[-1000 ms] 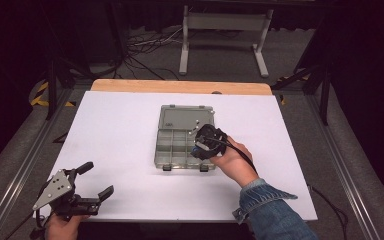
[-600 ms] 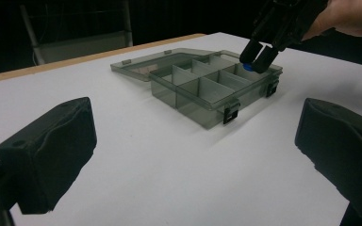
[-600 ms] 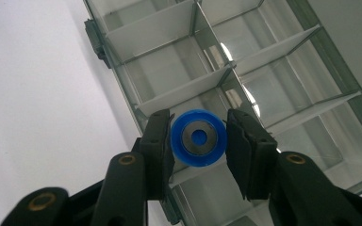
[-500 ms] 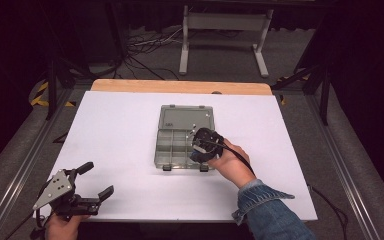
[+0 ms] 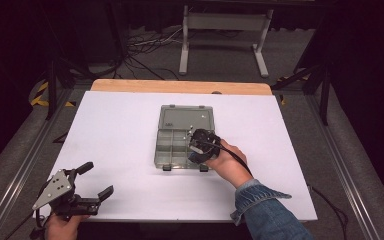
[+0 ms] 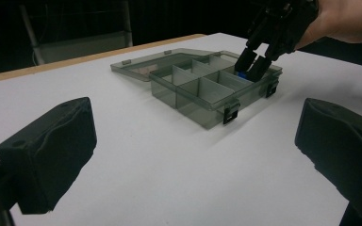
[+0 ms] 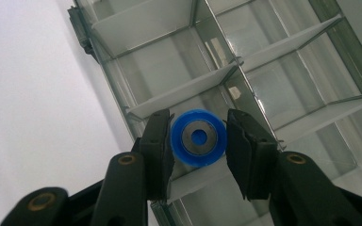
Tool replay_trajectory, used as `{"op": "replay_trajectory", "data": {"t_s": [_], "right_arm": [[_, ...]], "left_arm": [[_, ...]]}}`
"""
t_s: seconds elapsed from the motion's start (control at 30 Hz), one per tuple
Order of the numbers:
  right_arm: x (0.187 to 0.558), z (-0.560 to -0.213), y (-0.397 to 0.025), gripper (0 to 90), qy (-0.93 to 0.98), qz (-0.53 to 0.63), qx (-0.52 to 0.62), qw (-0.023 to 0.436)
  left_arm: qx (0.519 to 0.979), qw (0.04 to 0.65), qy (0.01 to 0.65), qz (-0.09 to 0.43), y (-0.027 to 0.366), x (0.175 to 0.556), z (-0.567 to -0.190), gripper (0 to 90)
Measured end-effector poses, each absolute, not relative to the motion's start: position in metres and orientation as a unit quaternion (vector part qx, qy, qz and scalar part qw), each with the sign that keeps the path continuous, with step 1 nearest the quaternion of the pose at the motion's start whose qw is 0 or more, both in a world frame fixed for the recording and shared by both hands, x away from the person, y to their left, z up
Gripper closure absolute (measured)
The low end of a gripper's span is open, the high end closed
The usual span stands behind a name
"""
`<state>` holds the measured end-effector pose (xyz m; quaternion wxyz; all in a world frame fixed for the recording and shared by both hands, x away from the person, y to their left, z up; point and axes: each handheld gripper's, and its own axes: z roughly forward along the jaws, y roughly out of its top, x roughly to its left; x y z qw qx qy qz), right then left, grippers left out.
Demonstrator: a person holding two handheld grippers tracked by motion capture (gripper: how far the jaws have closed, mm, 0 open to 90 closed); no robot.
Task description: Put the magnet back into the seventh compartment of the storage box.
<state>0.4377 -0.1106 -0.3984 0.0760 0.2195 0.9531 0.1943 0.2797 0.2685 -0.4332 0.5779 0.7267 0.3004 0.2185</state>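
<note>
The right tool (image 7: pixel 195 141) stands over the near right part of the box (image 5: pixel 184 136), its jaws on either side of a blue wheel (image 7: pixel 199 137) and touching or all but touching the rim; whether they already bear on it cannot be told. The wheel is a small round disc with a grey metal hub at its centre, and it sits in, or just above, a compartment by the box's right wall. It looks light, stiff and smooth, likely hard plastic, so it may slip or tip if pinched off-centre; the sound hold is across its full width at the rim, as the jaws now stand. The box is clear grey plastic with thin dividers, its lid laid back flat, on the white bench (image 5: pixel 120 135). The left tool (image 5: pixel 91 182) rests wide open and empty at the bench's near left corner.
</note>
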Motion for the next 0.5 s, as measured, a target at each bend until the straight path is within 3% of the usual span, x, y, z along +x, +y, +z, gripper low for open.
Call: {"op": "replay_trajectory", "data": {"t_s": [0.5], "right_arm": [[0.4398, -0.4013, -0.1086, 61.1, 0.953, 0.192, 0.224, 0.075]], "left_arm": [[0.724, 0.58, 0.301, 0.22, 0.2686, 0.2794, -0.4332, 0.4]]}}
